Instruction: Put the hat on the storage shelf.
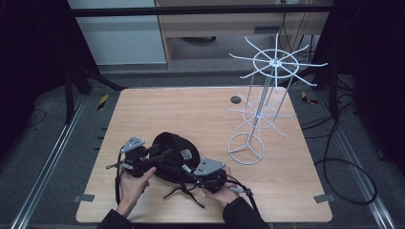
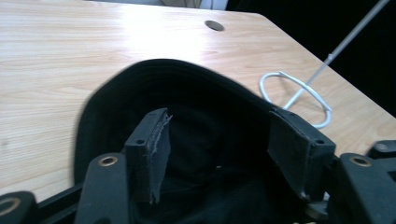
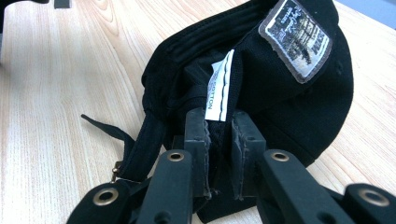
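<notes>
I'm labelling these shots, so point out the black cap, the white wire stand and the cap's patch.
black cap (image 1: 173, 143): high view, on its crown.
white wire stand (image 1: 245, 149): high view, on its round base ring.
patch (image 3: 296, 38): right gripper view, on the patch's middle.

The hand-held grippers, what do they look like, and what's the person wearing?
Each hand-held gripper, left and right, is black with two flat-padded jaws, brass-coloured rivets, a grey three-cornered plate on top and a trailing black cable. The person wears dark sleeves.
</notes>
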The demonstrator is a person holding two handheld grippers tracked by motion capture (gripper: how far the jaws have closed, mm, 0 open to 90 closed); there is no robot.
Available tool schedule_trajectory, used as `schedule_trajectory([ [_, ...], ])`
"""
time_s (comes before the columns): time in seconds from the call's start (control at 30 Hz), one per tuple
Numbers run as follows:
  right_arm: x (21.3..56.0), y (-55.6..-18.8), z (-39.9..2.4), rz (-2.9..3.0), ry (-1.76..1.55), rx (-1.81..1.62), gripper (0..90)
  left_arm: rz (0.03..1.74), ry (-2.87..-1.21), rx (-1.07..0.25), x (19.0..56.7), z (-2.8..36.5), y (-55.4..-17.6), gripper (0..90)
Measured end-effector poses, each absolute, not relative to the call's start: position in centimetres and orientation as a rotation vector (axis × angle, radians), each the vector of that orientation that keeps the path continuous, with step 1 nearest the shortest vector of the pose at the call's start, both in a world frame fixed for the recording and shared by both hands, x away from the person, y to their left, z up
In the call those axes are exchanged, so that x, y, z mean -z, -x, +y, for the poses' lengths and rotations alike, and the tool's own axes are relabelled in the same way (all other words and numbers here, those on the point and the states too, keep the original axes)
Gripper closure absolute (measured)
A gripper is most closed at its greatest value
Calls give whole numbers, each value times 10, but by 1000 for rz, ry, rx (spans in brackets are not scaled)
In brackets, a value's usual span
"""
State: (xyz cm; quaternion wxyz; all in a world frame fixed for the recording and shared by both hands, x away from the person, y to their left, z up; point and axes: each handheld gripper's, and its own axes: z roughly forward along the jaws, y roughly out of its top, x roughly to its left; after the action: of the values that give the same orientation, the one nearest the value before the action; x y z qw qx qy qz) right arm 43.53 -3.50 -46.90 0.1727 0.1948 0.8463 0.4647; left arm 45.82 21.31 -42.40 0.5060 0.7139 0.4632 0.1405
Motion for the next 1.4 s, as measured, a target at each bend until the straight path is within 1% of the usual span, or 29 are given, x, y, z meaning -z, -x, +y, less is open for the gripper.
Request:
schedule_trajectory([
  [0.13,469,-435,-35,2402,-556,-1324,791,1095,-1735,-335,420,201,-457,343],
  [0.23,470,-434,-34,2404,-547,-1328,791,1101,-1735,-295,420,191,-459,316],
  [0.4,470,-431,-33,2410,-536,-1331,791,1120,-1788,-295,424,174,-462,285],
  [0.5,471,-430,-31,2415,-519,-1335,791,1144,-1803,-300,429,170,-464,287],
  [0.57,471,-429,-31,2419,-514,-1336,791,1150,-1796,-283,431,171,-466,312],
  [0.63,472,-429,-30,2426,-508,-1333,791,1157,-1788,-270,432,171,-468,357],
  [0.73,473,-429,-29,2430,-511,-1327,786,1153,-1781,-253,433,170,-466,471],
  [0.77,473,-429,-28,2430,-513,-1324,778,1149,-1780,-252,433,169,-466,538],
  [0.8,473,-429,-28,2430,-513,-1324,778,1145,-1783,-252,433,168,-465,538],
  [0.83,474,-429,-28,2427,-516,-1328,760,1136,-1782,-251,432,167,-464,589],
  [0.87,474,-429,-28,2427,-516,-1328,760,1136,-1782,-251,432,167,-464,618],
  [0.9,474,-428,-28,2427,-519,-1335,748,1130,-1781,-247,432,167,-463,618],
  [1.0,473,-427,-28,2421,-513,-1358,702,1118,-1772,-236,432,168,-462,682],
  [1.1,464,-423,-35,2391,-523,-1427,625,1097,-1756,-223,428,171,-459,730],
  [1.13,464,-423,-35,2391,-523,-1427,625,1088,-1754,-225,427,171,-459,730],
  [1.17,459,-421,-41,2373,-540,-1460,598,1082,-1746,-226,425,172,-457,756],
  [1.23,456,-420,-46,2360,-548,-1470,588,1060,-1736,-222,420,174,-455,770],
  [1.3,448,-418,-62,2315,-584,-1510,557,1028,-1729,-224,413,177,-451,794],
  [1.33,448,-418,-62,2315,-584,-1510,557,1028,-1729,-224,413,177,-451,800],
  [1.37,444,-417,-75,2278,-615,-1524,546,1016,-1730,-225,411,177,-449,804],
  [1.4,444,-417,-75,2278,-615,-1524,546,1005,-1729,-225,409,177,-448,804],
])
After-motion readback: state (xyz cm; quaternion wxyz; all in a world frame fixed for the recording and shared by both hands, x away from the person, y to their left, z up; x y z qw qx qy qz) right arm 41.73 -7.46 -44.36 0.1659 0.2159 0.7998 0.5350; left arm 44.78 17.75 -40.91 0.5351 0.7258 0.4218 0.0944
